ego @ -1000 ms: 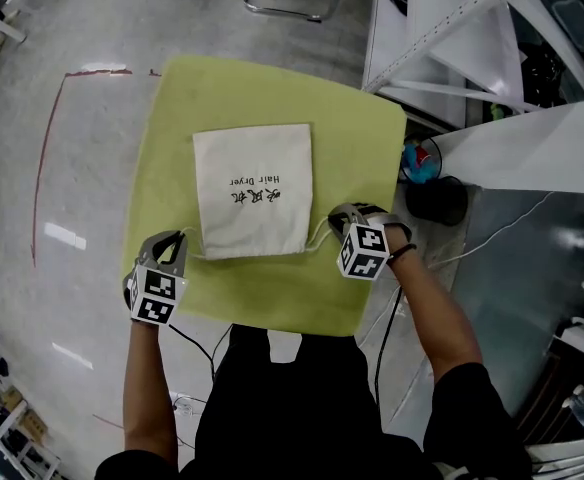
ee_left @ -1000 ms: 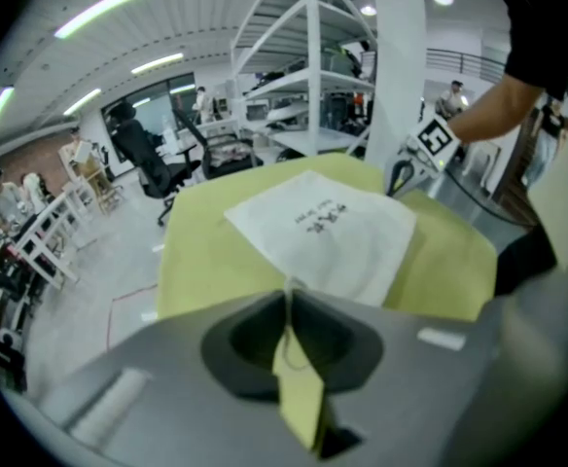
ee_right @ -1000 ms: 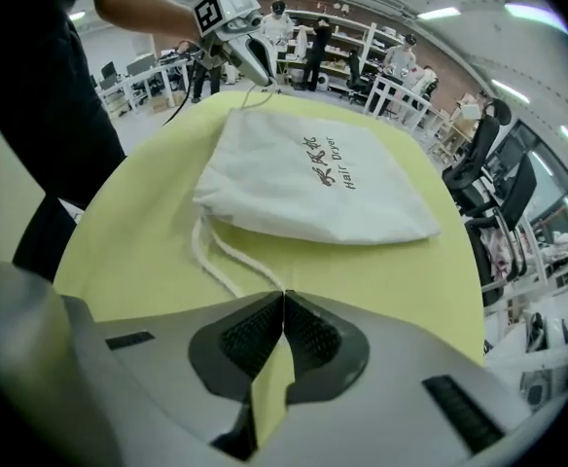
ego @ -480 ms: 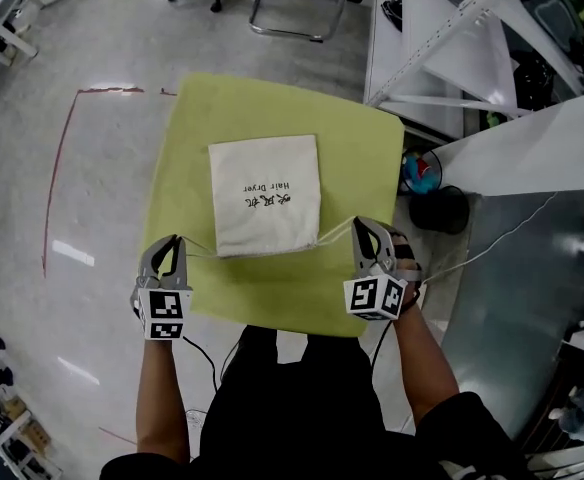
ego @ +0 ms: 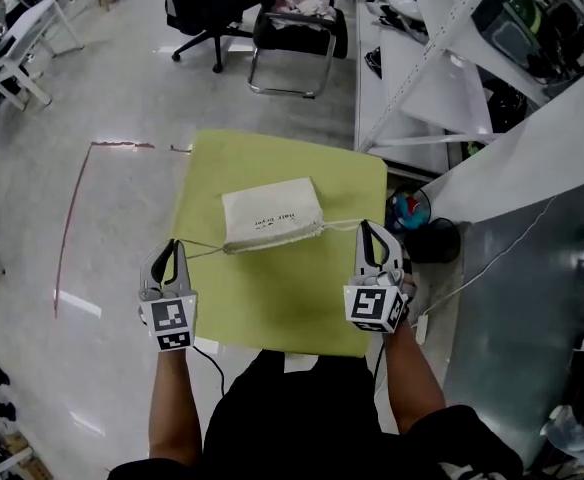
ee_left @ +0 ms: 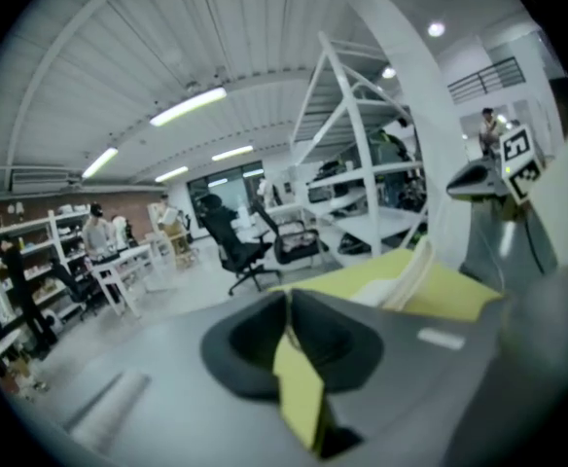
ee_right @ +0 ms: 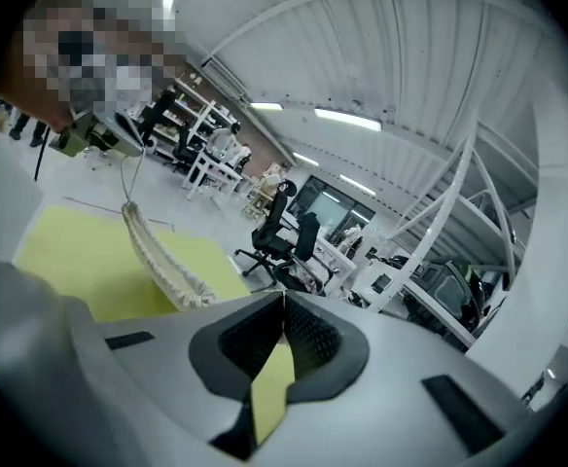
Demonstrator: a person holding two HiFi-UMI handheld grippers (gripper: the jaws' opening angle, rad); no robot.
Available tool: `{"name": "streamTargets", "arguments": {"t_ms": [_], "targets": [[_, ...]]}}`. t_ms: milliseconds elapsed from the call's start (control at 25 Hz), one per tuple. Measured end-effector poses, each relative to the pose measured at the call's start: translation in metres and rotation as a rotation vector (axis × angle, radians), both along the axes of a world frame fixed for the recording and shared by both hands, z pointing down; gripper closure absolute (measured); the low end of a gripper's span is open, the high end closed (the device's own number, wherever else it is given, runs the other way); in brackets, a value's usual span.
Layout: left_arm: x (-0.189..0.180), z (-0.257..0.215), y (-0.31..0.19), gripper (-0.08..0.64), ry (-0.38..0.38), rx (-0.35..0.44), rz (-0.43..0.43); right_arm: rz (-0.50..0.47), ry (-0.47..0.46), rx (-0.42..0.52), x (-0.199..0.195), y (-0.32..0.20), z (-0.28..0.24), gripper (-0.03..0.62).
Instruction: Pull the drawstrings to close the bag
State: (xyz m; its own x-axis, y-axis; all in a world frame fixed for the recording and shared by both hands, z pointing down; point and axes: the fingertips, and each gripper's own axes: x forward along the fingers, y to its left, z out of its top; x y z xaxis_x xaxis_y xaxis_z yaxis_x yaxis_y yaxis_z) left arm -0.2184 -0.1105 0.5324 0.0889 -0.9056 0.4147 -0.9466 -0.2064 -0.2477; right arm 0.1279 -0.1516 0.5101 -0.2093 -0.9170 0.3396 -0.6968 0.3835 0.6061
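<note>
L gripper (ego: 170,247) and R gripper (ego: 365,226) sit at the near part of the square yellow-green table top (ego: 272,298). Jaws of both are together, each clamped on a thin white cord: L drawstring (ego: 204,250), R drawstring (ego: 342,224), both taut. Betw. them and just beyond, the cream cloth drawstring bag (ego: 270,213) w/ dark print lies mid-table, near mouth gathered. Further off are black office chairs (ego: 217,3) on the grey floor (ego: 102,88).

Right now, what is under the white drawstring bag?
The yellow-green cloth spreads beneath the bag. Whatever the cloth covers is hidden, and the patch directly under the bag cannot be seen.
</note>
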Motion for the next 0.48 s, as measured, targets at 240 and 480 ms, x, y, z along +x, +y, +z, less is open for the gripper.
{"name": "streamTargets", "arguments": {"t_ms": [240,480], "targets": [[-0.023,-0.052,-0.012,0.532,0.015,0.114,-0.045,0.109,-0.058,0.089,0.019,-0.005,-0.05,0.58],[-0.028,-0.082,-0.016,0.532,0.048,0.183,-0.064,0.164,-0.103,0.137,0.039,-0.001,-0.077,0.58]]}}
